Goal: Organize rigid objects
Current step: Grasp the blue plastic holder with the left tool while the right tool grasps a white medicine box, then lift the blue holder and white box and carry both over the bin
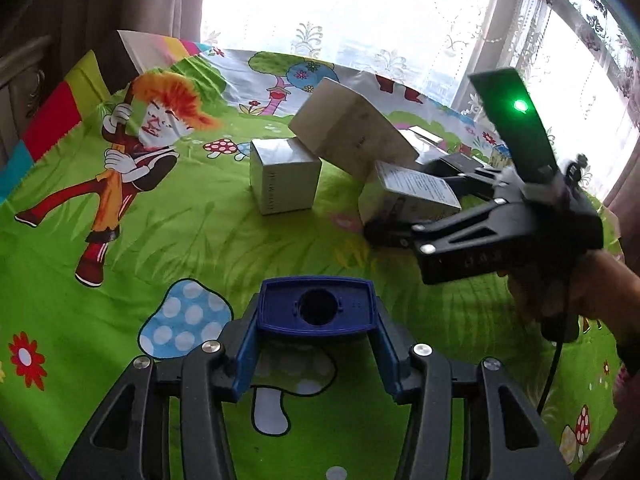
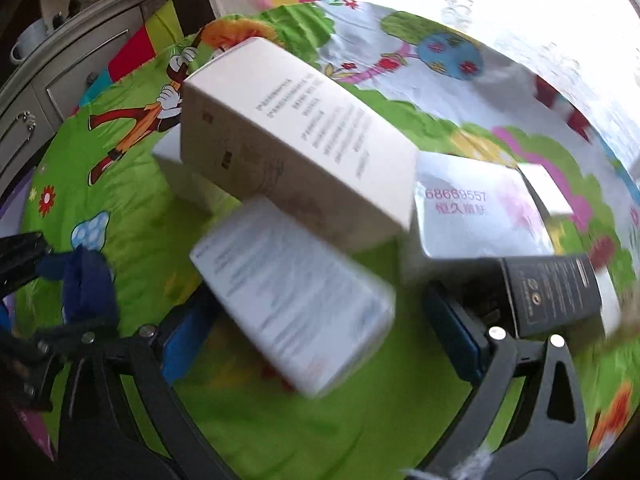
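My left gripper [image 1: 318,344] is shut on a dark blue plastic tray-like piece [image 1: 318,308] with a round hole, held above the cloth. My right gripper [image 1: 394,216] stands around a small white printed box [image 1: 416,192]; in the right wrist view that box [image 2: 296,292] lies blurred between the blue pads [image 2: 184,344], and contact is unclear. A large white box [image 1: 348,128] leans tilted on a small silver cube box [image 1: 284,174]; it also shows in the right wrist view [image 2: 296,140].
A bright cartoon cloth [image 1: 200,240] covers the table. A white card with red numbers [image 2: 476,212] and a black box [image 2: 552,292] lie right of the pile. A window and curtains are behind. A grey cabinet [image 2: 60,80] stands at left.
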`<state>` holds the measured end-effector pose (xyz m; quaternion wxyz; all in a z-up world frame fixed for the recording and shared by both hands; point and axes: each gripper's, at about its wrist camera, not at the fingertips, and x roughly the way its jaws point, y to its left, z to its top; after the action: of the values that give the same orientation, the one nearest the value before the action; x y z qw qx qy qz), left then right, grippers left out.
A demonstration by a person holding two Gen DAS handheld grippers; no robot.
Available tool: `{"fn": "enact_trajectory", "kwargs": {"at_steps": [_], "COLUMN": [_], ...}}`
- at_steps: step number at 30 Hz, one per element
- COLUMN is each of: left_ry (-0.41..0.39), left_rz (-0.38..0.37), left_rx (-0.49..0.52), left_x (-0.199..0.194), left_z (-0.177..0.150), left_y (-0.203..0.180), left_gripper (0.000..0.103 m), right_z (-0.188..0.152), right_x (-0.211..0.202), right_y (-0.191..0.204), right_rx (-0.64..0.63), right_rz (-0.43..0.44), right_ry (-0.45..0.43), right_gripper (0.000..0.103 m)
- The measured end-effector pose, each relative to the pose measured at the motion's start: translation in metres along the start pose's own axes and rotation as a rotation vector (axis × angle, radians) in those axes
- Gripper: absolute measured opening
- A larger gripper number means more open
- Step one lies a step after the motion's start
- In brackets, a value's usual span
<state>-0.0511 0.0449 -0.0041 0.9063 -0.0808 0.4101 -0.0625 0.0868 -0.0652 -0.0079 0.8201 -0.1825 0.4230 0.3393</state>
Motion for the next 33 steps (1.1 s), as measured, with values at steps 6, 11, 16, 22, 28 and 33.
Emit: {"fn": "enact_trajectory", "kwargs": {"at_steps": [6,11,16,22,28,33], "left_ry": [0.0,0.001,0.013,0.09,-0.025,-0.416], "left_rz": [0.004,0.011,0.048,0.192,0.031,0.027], "left_rx": [0.003,0.008,0.044,0.271,0.281,0.394], "left_x": [0.002,0.002,0.005,0.012,-0.021,-0.117], "left_z": [-0.001,-0.002,-0.002,-0.002,-0.003,0.006], "left_y": [-0.003,-0.003,-0.009,-0.073,-0.136,-0.193], "left_gripper": [0.051,0.051,0.051,0.05,0.05,0.05], "right_z": [-0.034,-0.091,-0.116,-0.146,-0.182,-0.207], "right_x": [-0.038,-0.078,-0.093,-0.119,-0.187,-0.297], "right_y": [0.02,0.027,0.027,0.017,0.007,0.032], "right_rx": [-0.04,0.092,0.195,0.453,0.559,0.576], "right_rz": [0.012,-0.073,-0.159,-0.216,-0.361,-0.611], "right_ry": [-0.028,-0.055,-0.061,-0.049,-0.257,-0.767], "right_gripper": [0.044,0.044,0.044,0.044,0.043,0.044]}}
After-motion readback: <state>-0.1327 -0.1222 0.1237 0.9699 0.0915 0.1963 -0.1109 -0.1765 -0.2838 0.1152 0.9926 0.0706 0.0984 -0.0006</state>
